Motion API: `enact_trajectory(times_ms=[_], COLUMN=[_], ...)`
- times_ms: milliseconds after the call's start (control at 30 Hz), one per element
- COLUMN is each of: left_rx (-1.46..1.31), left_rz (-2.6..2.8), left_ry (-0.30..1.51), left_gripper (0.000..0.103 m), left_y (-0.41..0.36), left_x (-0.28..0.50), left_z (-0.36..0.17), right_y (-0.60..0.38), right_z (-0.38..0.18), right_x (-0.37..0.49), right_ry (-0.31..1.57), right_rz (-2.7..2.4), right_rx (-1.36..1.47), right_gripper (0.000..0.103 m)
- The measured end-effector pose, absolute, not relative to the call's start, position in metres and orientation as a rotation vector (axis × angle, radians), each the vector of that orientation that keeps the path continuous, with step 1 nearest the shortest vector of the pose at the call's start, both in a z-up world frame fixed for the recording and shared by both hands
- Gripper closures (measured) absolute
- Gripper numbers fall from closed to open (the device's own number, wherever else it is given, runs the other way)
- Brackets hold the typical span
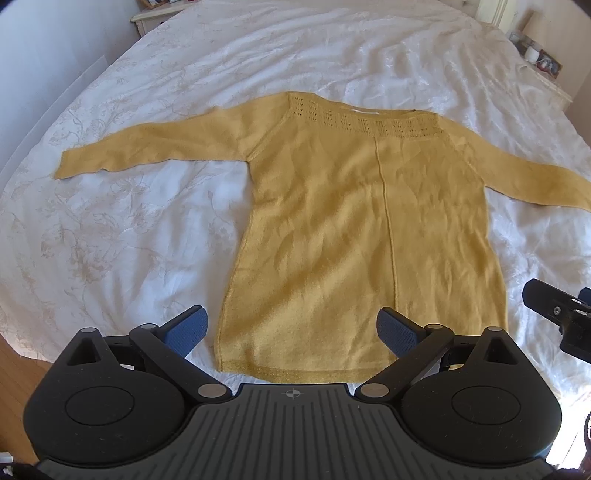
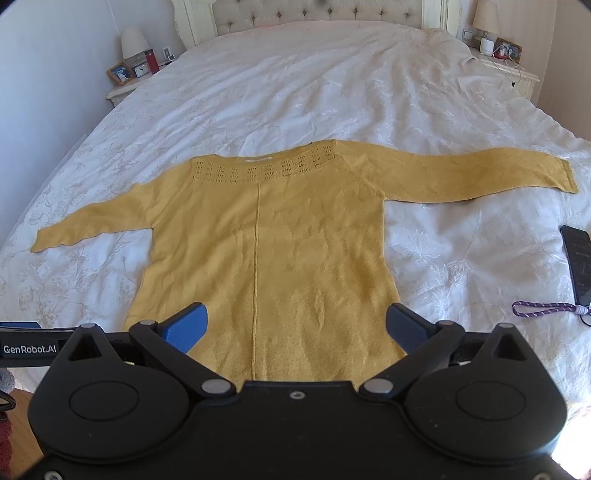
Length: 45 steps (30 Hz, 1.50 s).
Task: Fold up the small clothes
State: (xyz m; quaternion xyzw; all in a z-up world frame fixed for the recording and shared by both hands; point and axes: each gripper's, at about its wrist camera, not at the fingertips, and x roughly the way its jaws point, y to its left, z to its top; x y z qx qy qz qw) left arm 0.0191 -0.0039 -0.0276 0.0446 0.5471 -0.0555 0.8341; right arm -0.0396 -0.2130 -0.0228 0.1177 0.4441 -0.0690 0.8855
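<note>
A mustard-yellow knitted sweater (image 1: 351, 221) (image 2: 266, 251) lies flat on the white bed, neckline away from me, hem toward me, both sleeves spread out sideways. My left gripper (image 1: 291, 328) hovers open above the hem, its blue pads (image 1: 188, 330) spread wide with nothing between them. My right gripper (image 2: 295, 325) is open too, over the lower right half of the sweater, holding nothing. The right gripper's black body (image 1: 557, 314) shows at the right edge of the left wrist view. The left gripper's side (image 2: 29, 347) shows at the left edge of the right wrist view.
The white quilted bedspread (image 2: 314, 92) covers the whole bed. A black phone (image 2: 580, 258) and a purple braided strap (image 2: 543, 308) lie on the bed to the right of the sweater. Nightstands with lamps and frames (image 2: 129, 59) (image 2: 498, 40) flank the tufted headboard (image 2: 314, 14).
</note>
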Motion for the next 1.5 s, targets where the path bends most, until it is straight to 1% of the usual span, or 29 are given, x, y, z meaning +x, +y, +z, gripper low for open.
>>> enact_trajectory(times_ms=[367,400,433,467,600,667,700,767,833,1000,1100,1167,1233,1500], left_rx=[0.107,0.107,0.106,0.102,0.093,0.095,0.09,0.073,0.043,-0.021,-0.016,-0.007,0.008,0.02], left_rz=[-0.094,-0.09,-0.088,-0.086,-0.076,-0.069,-0.068,-0.065,-0.063,-0.05,-0.042,-0.045,-0.049,-0.056], left_ry=[1.2,1.203,1.206,1.213,1.214,1.198,1.196,1.198,1.194,1.168,1.161,1.154,1.154,1.175], left_gripper=[0.003,0.005,0.009,0.011,0.012,0.018,0.024,0.027,0.032,0.037,0.038,0.038,0.038,0.038], left_y=[-0.024,-0.026,-0.028,-0.03,-0.041,-0.047,-0.051,-0.056,-0.062,-0.079,-0.093,-0.102,-0.113,-0.141], left_x=[0.047,0.05,0.054,0.058,0.076,0.085,0.09,0.099,0.108,0.126,0.132,0.134,0.137,0.144], left_z=[-0.038,-0.039,-0.039,-0.04,-0.042,-0.041,-0.042,-0.042,-0.042,-0.039,-0.039,-0.039,-0.04,-0.048], right_y=[-0.241,-0.245,-0.25,-0.255,-0.279,-0.294,-0.303,-0.325,-0.347,-0.419,-0.473,-0.517,-0.555,-0.675], right_z=[-0.033,-0.035,-0.037,-0.038,-0.047,-0.05,-0.052,-0.055,-0.057,-0.058,-0.059,-0.061,-0.064,-0.084], right_x=[-0.012,-0.008,-0.003,0.001,0.022,0.034,0.04,0.055,0.068,0.099,0.109,0.112,0.111,0.086], right_ry=[0.952,0.955,0.96,0.964,0.966,0.96,0.955,0.951,0.957,0.967,0.965,0.978,0.982,0.985], right_rz=[-0.119,-0.113,-0.107,-0.104,-0.094,-0.088,-0.082,-0.073,-0.094,-0.159,-0.221,-0.284,-0.339,-0.549], right_rx=[0.292,0.298,0.303,0.307,0.305,0.304,0.305,0.301,0.286,0.244,0.261,0.298,0.34,0.454], right_gripper=[0.001,0.001,0.001,0.001,0.001,0.001,0.001,0.001,0.001,0.002,0.011,0.014,0.019,0.02])
